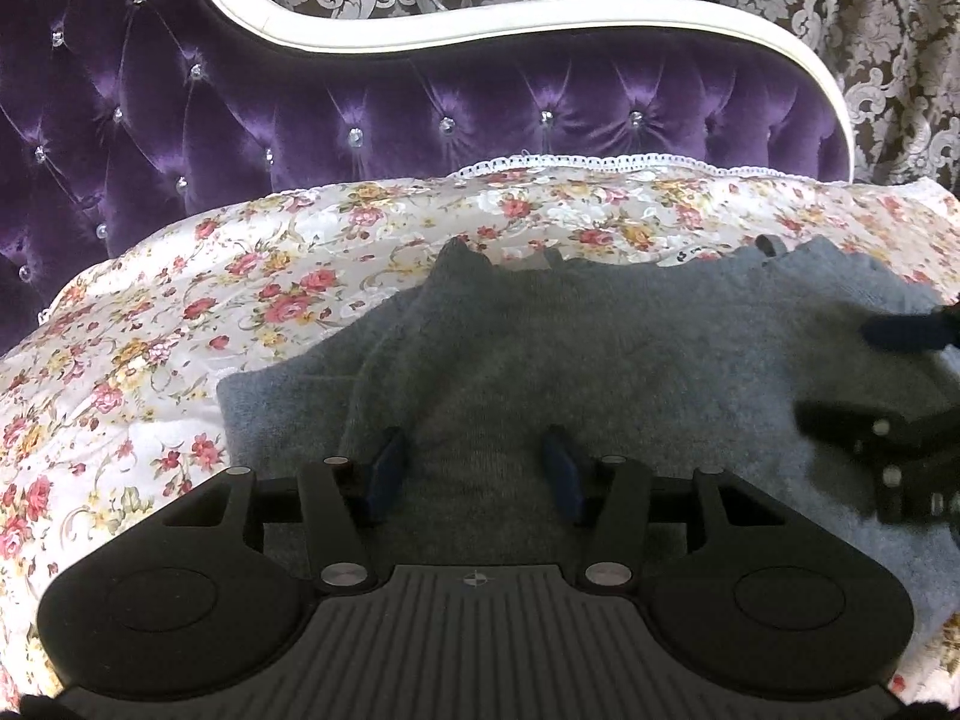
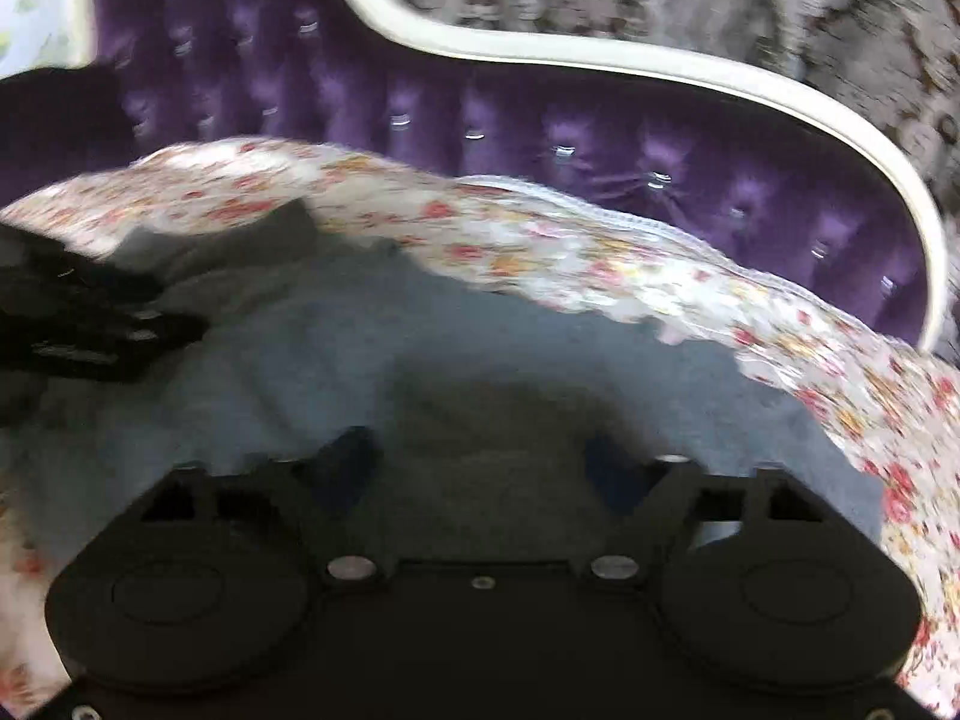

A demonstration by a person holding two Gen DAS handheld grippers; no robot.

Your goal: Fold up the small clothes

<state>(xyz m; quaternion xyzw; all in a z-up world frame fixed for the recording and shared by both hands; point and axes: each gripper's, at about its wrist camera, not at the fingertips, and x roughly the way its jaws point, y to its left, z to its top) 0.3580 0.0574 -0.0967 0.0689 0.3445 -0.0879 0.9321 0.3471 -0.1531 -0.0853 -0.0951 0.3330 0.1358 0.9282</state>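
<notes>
A small grey knitted garment [image 1: 600, 348] lies partly folded on a floral sheet [image 1: 180, 312]. In the left wrist view my left gripper [image 1: 474, 459] rests low on the garment's near part. Its blue pads [image 1: 387, 462] stand apart with flat fabric between them, not pinched. My right gripper [image 1: 840, 372] reaches in from the right edge over the garment's right side. In the blurred right wrist view the right gripper [image 2: 480, 462] stands wide open over the grey garment [image 2: 480, 330], nothing clamped. The left gripper [image 2: 120, 318] shows dark at the left there.
A purple tufted backrest [image 1: 420, 102] with a curved white frame [image 1: 372, 39] rises right behind the sheet. Patterned grey-brown drapery [image 1: 870, 60] hangs behind it. The sheet's lace edge [image 1: 600, 163] runs along the backrest. Floral sheet [image 2: 660, 276] surrounds the garment.
</notes>
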